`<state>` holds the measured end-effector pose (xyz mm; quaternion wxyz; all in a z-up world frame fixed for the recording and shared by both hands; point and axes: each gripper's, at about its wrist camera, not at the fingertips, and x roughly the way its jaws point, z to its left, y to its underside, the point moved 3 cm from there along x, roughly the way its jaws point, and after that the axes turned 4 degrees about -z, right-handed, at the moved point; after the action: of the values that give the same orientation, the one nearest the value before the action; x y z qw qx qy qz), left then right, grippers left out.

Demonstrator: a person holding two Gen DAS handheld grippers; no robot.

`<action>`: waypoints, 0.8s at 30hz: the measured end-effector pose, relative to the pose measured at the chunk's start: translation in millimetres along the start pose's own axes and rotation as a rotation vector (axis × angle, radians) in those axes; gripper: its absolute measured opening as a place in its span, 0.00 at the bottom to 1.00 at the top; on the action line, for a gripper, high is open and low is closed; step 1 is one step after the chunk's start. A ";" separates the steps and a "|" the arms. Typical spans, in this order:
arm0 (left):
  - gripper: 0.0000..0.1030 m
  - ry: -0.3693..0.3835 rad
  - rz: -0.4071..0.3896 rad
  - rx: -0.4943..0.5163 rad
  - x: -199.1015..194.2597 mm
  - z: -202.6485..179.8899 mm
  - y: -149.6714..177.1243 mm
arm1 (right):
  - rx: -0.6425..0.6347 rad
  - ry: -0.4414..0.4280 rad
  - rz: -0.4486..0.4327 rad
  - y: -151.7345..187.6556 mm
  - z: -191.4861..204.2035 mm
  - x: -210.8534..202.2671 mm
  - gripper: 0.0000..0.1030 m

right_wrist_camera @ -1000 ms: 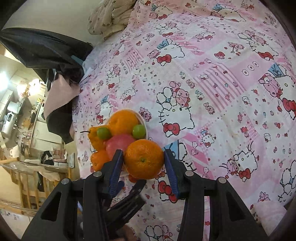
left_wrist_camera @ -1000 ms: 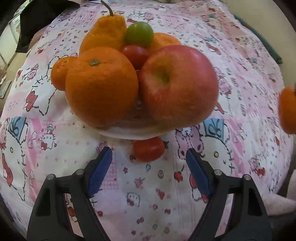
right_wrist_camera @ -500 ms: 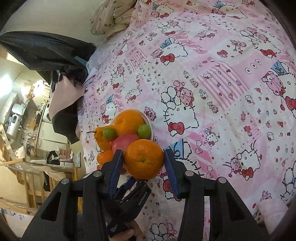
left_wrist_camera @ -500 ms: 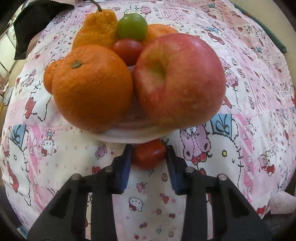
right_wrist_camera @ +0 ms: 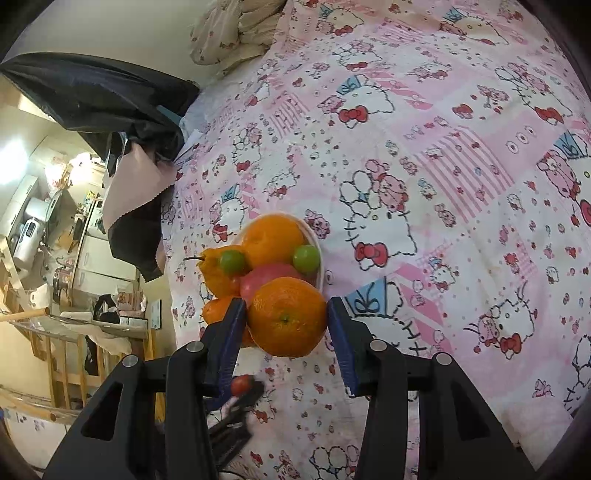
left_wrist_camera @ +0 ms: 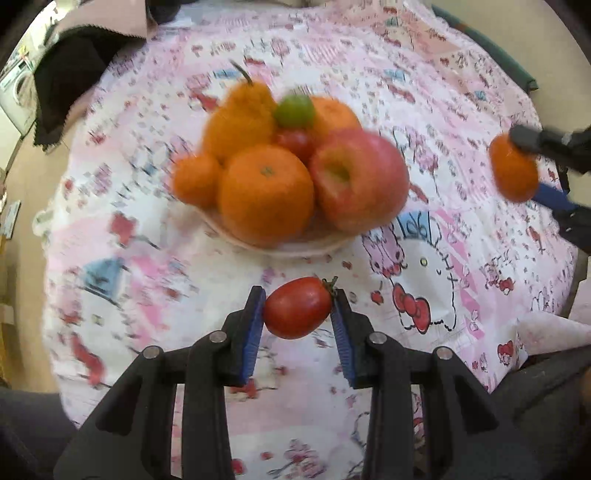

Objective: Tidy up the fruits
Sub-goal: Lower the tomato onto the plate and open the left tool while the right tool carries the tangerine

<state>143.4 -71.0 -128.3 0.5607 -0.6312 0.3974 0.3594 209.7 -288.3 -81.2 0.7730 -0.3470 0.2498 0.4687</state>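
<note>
My left gripper (left_wrist_camera: 297,308) is shut on a small red tomato (left_wrist_camera: 297,307) and holds it above the bedspread, in front of a white plate (left_wrist_camera: 280,246). The plate carries oranges (left_wrist_camera: 266,192), a red apple (left_wrist_camera: 360,179), an orange pear (left_wrist_camera: 242,118), a green fruit (left_wrist_camera: 294,110) and a red tomato (left_wrist_camera: 295,142). My right gripper (right_wrist_camera: 284,317) is shut on an orange (right_wrist_camera: 286,317) held above the bed; it also shows at the right edge of the left wrist view (left_wrist_camera: 513,171). The plate of fruit lies below it (right_wrist_camera: 317,247). The left gripper with the tomato shows low in the right wrist view (right_wrist_camera: 242,386).
The bed is covered by a pink cartoon-cat bedspread (right_wrist_camera: 443,166). A black and pink cloth (right_wrist_camera: 122,122) hangs at its left edge. A pillow (right_wrist_camera: 236,33) lies at the far end. A room with wooden furniture (right_wrist_camera: 44,332) lies beyond the bed's left edge.
My left gripper closed on the tomato that lay in front of the plate, then lifted it and pulled back from the plate. My right gripper kept its hold on the orange.
</note>
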 end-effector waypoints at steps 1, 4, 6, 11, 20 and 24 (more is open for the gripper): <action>0.31 0.004 -0.011 -0.006 -7.6 6.7 -6.4 | -0.004 -0.001 0.001 0.5 2.7 1.1 0.46; 0.31 0.010 -0.040 -0.025 -18.6 17.1 -26.3 | -0.011 0.003 0.001 1.6 6.7 3.8 0.46; 0.31 0.011 -0.063 -0.032 -22.5 20.2 -43.9 | -0.011 0.005 0.005 2.0 6.7 5.2 0.46; 0.31 0.004 -0.069 -0.022 -11.1 11.3 -75.4 | -0.007 0.018 0.004 1.7 1.9 4.7 0.46; 0.31 -0.089 -0.050 0.034 38.9 -4.1 -102.0 | 0.011 -0.006 -0.005 -5.9 0.1 -0.1 0.46; 0.31 -0.099 -0.062 0.058 43.5 -8.0 -99.3 | 0.011 -0.012 -0.003 -6.6 0.6 -0.5 0.46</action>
<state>251.8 -77.8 -124.6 0.6084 -0.6082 0.3600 0.3610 215.5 -290.2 -78.5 0.7770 -0.3405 0.2471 0.4683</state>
